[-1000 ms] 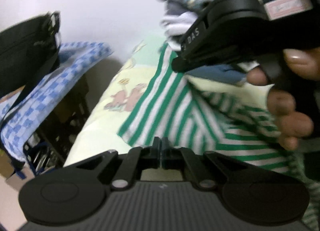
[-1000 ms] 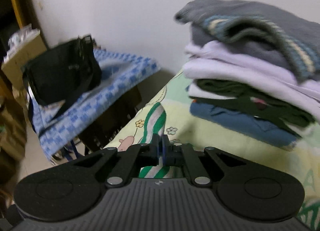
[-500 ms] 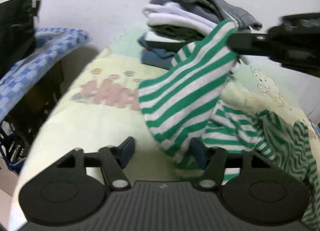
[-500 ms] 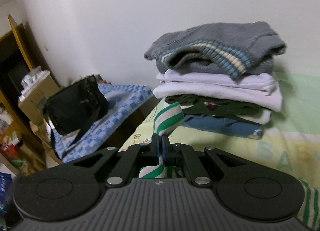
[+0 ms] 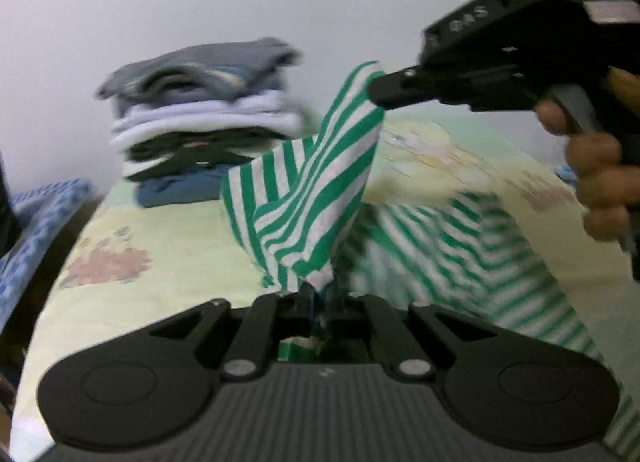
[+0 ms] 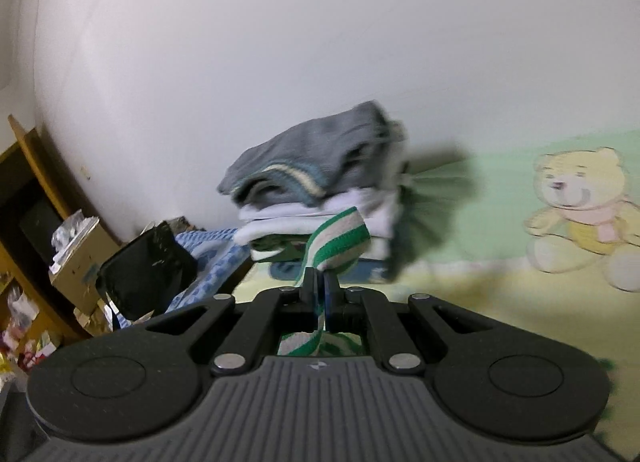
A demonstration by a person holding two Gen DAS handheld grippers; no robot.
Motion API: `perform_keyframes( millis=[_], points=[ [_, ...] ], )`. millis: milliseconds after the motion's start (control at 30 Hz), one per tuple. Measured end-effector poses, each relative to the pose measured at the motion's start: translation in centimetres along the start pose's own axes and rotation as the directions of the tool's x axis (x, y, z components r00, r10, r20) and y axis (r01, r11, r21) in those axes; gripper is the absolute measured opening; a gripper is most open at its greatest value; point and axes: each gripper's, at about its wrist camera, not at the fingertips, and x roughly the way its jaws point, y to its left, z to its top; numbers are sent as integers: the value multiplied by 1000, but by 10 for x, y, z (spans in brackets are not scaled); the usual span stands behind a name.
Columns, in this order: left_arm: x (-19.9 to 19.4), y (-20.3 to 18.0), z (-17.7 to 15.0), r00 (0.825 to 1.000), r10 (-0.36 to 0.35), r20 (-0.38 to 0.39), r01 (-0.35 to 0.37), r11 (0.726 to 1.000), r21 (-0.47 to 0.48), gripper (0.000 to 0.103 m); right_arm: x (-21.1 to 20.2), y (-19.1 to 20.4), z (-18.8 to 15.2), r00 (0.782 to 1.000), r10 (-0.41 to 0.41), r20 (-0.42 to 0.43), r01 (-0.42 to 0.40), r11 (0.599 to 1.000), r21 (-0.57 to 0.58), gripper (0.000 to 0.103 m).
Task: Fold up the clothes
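A green-and-white striped garment [image 5: 312, 198] hangs stretched above the bed between both grippers. My left gripper [image 5: 318, 294] is shut on its lower edge, with cloth poking out behind the jaws. In the left wrist view the right gripper [image 5: 376, 92] comes in from the upper right, held by a hand [image 5: 596, 178], and pinches the garment's top corner. In the right wrist view my right gripper [image 6: 320, 282] is shut on a striped fold [image 6: 340, 242] that sticks up past the fingertips. The rest of the garment [image 5: 460, 246] trails blurred over the bed at right.
A stack of folded clothes [image 5: 204, 118] [image 6: 320, 198], grey sweater on top, sits at the bed's far end by the white wall. The bed sheet [image 5: 152, 238] is pale yellow-green with a teddy bear print [image 6: 580, 218]. A black bag [image 6: 148, 274] on blue checked cloth and shelves lie left.
The left gripper opened around the hanging striped cloth, then shut on its lower edge. The right gripper carried its held corner up and to the right, lifting the garment off the bed.
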Motion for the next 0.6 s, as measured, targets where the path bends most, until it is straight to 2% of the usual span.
perform_keyframes(
  millis=[167, 233, 300, 367, 400, 433, 467, 500, 600],
  points=[
    [14, -41, -13, 998, -22, -61, 29, 993, 117, 0, -17, -50, -22, 994, -87, -64, 91, 994, 63, 4],
    [17, -49, -16, 997, -17, -74, 29, 987, 159, 0, -22, -67, -32, 985, -144, -90, 152, 984, 89, 12],
    [18, -53, -18, 996, -19, -81, 34, 982, 187, 2, -29, -83, -41, 973, -207, -105, 220, 967, 127, 29],
    [16, -53, -20, 996, -28, -85, 44, 978, 204, 3, -40, -91, -46, 974, -208, -91, 222, 956, 193, 30],
    [16, -51, -21, 995, -41, -94, 61, 976, 210, 9, -43, -90, -47, 977, -191, -89, 206, 957, 205, 30],
    [13, -52, -22, 994, -53, -98, 73, 973, 221, 24, -45, -89, -49, 981, -175, -87, 190, 957, 218, 31],
    [9, -52, -23, 993, -63, -97, 84, 968, 236, 32, -46, -87, -50, 983, -161, -87, 177, 959, 223, 36],
    [5, -54, -24, 992, -80, -95, 102, 962, 254, 36, -42, -80, -50, 983, -157, -96, 174, 963, 207, 40],
    [-10, -55, -25, 986, -135, -93, 158, 939, 307, 37, -29, -63, -51, 981, -161, -107, 178, 968, 175, 42]
  ],
)
